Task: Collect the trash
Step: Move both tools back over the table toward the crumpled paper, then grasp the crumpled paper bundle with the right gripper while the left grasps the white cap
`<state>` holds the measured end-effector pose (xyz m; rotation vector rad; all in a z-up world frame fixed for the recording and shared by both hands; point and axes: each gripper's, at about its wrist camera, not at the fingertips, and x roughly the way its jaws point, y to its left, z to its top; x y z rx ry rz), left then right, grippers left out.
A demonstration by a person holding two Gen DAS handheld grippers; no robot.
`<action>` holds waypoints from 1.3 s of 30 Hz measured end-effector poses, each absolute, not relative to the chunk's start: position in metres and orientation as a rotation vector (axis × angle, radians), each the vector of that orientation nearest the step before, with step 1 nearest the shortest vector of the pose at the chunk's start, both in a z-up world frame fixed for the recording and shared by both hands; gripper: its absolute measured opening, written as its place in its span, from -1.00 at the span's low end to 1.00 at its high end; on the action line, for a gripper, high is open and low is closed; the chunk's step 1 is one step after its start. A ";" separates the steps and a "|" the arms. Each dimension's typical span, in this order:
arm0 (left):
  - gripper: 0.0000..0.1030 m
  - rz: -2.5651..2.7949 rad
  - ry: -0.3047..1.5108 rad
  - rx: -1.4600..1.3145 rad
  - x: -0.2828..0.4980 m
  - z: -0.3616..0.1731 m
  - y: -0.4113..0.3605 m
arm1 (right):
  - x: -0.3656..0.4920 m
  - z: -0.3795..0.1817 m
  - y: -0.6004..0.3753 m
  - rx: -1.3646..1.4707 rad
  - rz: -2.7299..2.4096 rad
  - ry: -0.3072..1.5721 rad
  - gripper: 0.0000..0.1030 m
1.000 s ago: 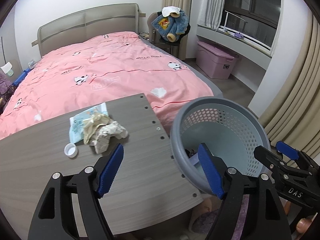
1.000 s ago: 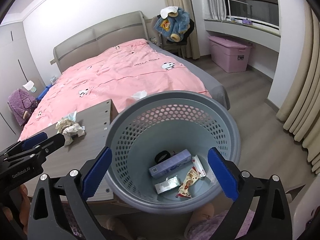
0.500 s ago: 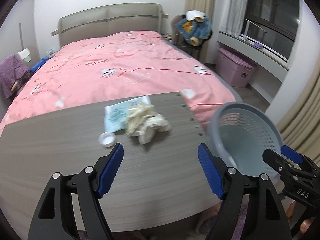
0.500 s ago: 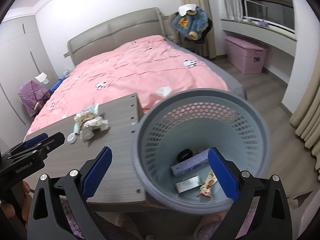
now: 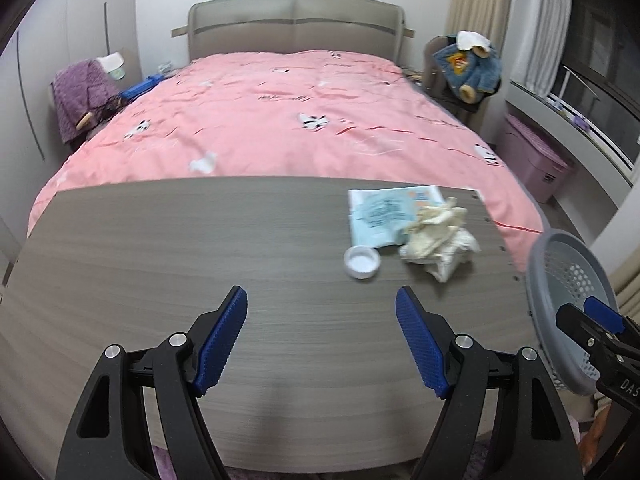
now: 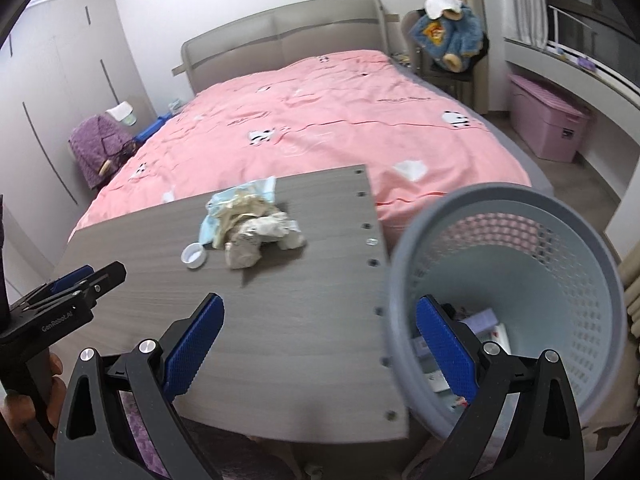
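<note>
Left gripper (image 5: 320, 336) and right gripper (image 6: 318, 338), jaws wide apart, empty, above the table (image 5: 160, 264). Crumpled tissue (image 5: 440, 242), packet (image 5: 380, 216) and 1 white cap (image 5: 362, 263) lie near its right edge; basket (image 6: 560, 280) beside, pink bed (image 5: 280, 120) behind.

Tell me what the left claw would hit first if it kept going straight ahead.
Probably the bare wooden tabletop: the open left claw points over it, with the white cap and crumpled tissue off to its right. Depth is uncertain.

A home bedroom: a wide bed (image 5: 288, 120) under a pink quilt (image 6: 340, 120) with a padded headboard (image 5: 294, 26), curtains (image 5: 480, 4) by the window, a chair (image 6: 448, 68) draped with a blue jacket (image 6: 450, 40), and a pink storage box (image 6: 548, 120).
</note>
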<state>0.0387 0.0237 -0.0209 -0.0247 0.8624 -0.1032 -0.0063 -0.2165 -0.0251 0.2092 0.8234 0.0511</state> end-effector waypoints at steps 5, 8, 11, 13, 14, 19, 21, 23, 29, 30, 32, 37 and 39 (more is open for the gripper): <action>0.43 -0.085 0.879 -0.042 0.049 -0.030 0.038 | 0.015 -0.032 -0.201 0.190 0.077 0.844 0.84; 0.43 -0.077 0.889 -0.047 0.055 -0.035 0.042 | 0.030 -0.034 -0.192 0.178 0.091 0.846 0.84; 0.43 -0.070 0.896 -0.047 0.061 -0.038 0.044 | 0.046 -0.037 -0.184 0.163 0.111 0.849 0.84; 0.43 -0.063 0.898 -0.047 0.066 -0.041 0.046 | 0.057 -0.041 -0.177 0.152 0.122 0.854 0.84; 0.43 -0.060 0.899 -0.047 0.067 -0.041 0.046 | 0.062 -0.043 -0.174 0.147 0.128 0.857 0.85; 0.43 -0.044 0.906 -0.048 0.077 -0.046 0.051 | 0.084 -0.051 -0.161 0.134 0.147 0.874 0.87; 0.43 -0.038 0.908 -0.047 0.081 -0.049 0.053 | 0.091 -0.054 -0.159 0.128 0.146 0.877 0.87; 0.43 -0.036 0.913 -0.050 0.084 -0.050 0.054 | 0.098 -0.057 -0.155 0.117 0.142 0.887 0.87; 0.43 -0.034 0.920 -0.058 0.092 -0.054 0.058 | 0.113 -0.066 -0.148 0.100 0.126 0.915 0.87; 0.43 -0.036 0.921 -0.060 0.092 -0.054 0.058 | 0.115 -0.068 -0.148 0.096 0.119 0.918 0.87; 0.43 -0.037 0.922 -0.062 0.092 -0.055 0.058 | 0.118 -0.070 -0.147 0.095 0.119 0.926 0.87; 0.43 -0.043 0.924 -0.064 0.092 -0.056 0.057 | 0.120 -0.073 -0.144 0.080 0.120 0.927 0.86; 0.43 -0.044 0.924 -0.066 0.092 -0.055 0.058 | 0.119 -0.072 -0.144 0.076 0.127 0.920 0.78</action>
